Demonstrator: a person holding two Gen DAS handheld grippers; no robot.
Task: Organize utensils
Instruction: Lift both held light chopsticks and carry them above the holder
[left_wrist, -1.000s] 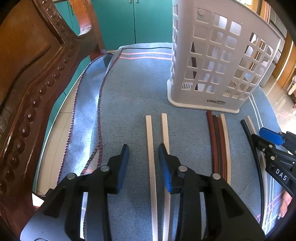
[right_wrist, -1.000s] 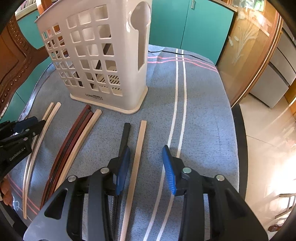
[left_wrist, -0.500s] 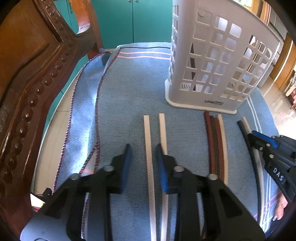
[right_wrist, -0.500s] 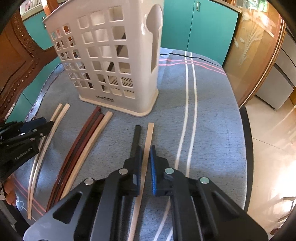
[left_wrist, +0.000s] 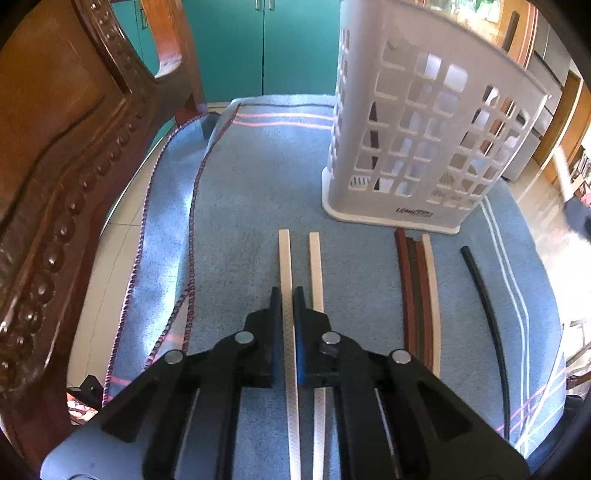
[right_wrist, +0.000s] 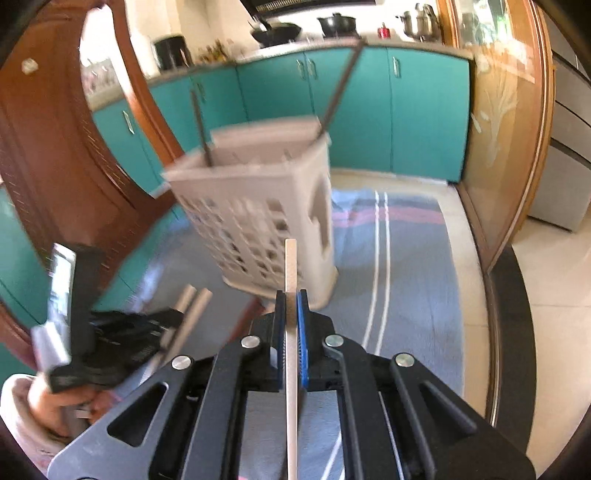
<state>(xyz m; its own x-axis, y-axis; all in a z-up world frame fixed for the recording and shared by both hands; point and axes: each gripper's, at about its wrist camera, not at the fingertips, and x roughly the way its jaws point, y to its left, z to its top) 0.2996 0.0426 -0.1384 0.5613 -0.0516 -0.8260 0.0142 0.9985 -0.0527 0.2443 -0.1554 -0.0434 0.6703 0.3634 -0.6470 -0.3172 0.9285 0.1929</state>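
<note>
Early going, I judge: two dark chopsticks (right_wrist: 334, 90) already stand in the white slotted basket (left_wrist: 424, 140). My right gripper (right_wrist: 291, 295) pinches a pale chopstick (right_wrist: 290, 266) clear of the cloth-covered surface (left_wrist: 258, 177); my left gripper (left_wrist: 287, 295) has just closed on a white chopstick (left_wrist: 284, 258) lying there. Still loose: its white mate (left_wrist: 316, 258), a brown-and-cream cluster (left_wrist: 417, 288) (count unclear) and one black stick (left_wrist: 484, 295).
</note>
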